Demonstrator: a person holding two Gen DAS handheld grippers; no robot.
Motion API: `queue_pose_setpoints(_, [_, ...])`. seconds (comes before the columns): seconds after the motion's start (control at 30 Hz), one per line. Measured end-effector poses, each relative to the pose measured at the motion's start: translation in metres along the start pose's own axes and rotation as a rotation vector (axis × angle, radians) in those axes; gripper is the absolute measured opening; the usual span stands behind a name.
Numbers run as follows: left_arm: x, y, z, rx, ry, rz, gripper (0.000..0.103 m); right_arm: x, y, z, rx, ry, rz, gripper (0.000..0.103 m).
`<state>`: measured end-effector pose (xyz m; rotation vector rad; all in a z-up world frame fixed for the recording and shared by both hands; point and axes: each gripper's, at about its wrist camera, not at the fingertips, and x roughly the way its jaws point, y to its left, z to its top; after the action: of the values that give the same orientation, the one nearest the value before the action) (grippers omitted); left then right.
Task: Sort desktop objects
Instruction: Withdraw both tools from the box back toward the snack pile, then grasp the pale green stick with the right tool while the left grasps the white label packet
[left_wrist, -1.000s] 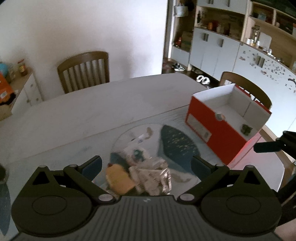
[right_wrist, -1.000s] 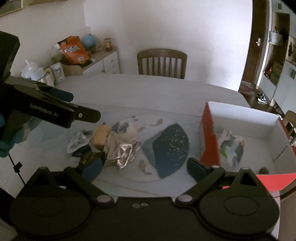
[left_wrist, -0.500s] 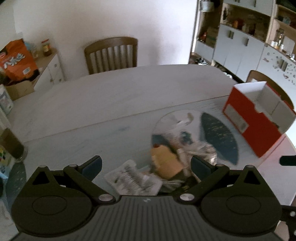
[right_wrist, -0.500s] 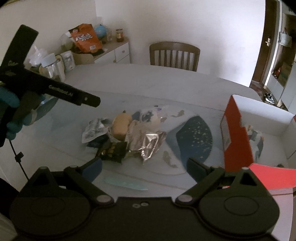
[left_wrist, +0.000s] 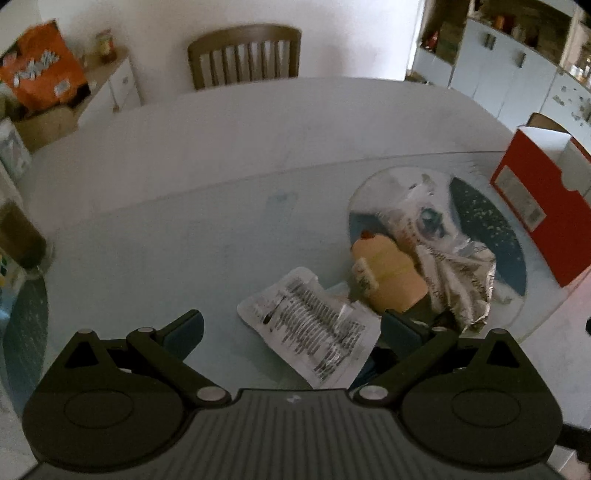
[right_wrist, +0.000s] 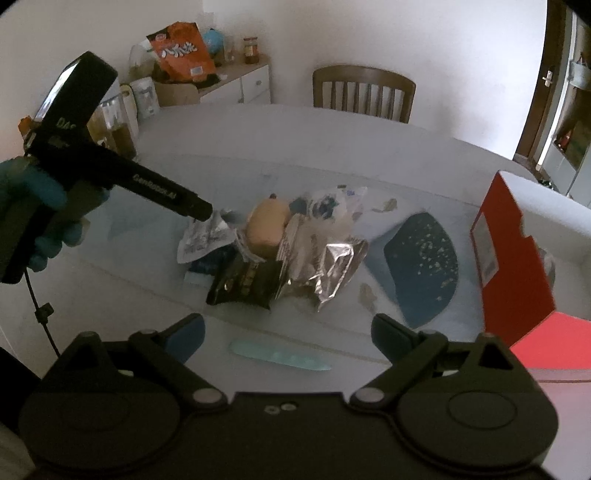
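Observation:
A pile of objects lies on the glass table top: a white printed sachet (left_wrist: 314, 325) (right_wrist: 205, 238), a tan bottle (left_wrist: 388, 275) (right_wrist: 267, 225), a crumpled foil wrapper (left_wrist: 461, 280) (right_wrist: 328, 269) and a black snack packet (right_wrist: 247, 282). My left gripper (left_wrist: 291, 326) is open just above the white sachet; it also shows in the right wrist view (right_wrist: 201, 212), over the pile's left side. My right gripper (right_wrist: 288, 328) is open and empty, near the table's front edge. A red box (right_wrist: 509, 254) (left_wrist: 535, 206) stands at the right.
A pale blue flat strip (right_wrist: 279, 356) lies on the table near my right gripper. A wooden chair (right_wrist: 364, 92) stands at the far side. A sideboard with an orange bag (right_wrist: 183, 50) and jars is at the far left.
My left gripper has moved left and down, from over the pile's middle to over the white sachet. My right gripper has pulled back and left, away from the red box.

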<state>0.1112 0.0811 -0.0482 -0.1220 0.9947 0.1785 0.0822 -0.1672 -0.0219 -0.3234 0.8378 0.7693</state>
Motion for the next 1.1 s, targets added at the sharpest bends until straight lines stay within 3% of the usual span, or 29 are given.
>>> queue_pose_setpoints(0.2, [0.016, 0.01, 0.008, -0.072, 0.053, 0.003, 0.102, 0.015, 0.003, -0.005, -0.006, 0.029, 0.001, 0.096])
queue_pose_setpoints(0.47, [0.046, 0.021, 0.019, -0.221, 0.185, -0.016, 0.102, 0.033, 0.007, -0.009, -0.035, 0.06, 0.017, 0.096])
queue_pose_setpoints(0.63, [0.055, 0.019, 0.02, -0.226, 0.209, -0.002, 0.102, 0.045, 0.008, -0.013, -0.048, 0.083, 0.022, 0.094])
queue_pose_setpoints(0.77, [0.058, 0.02, 0.02, -0.245, 0.214, -0.003, 0.102, 0.058, 0.011, -0.018, -0.073, 0.111, 0.02, 0.09])
queue_pose_setpoints(1.1, [0.067, 0.022, 0.023, -0.284, 0.233, -0.008, 0.097, 0.08, 0.012, -0.024, -0.134, 0.161, 0.025, 0.066])
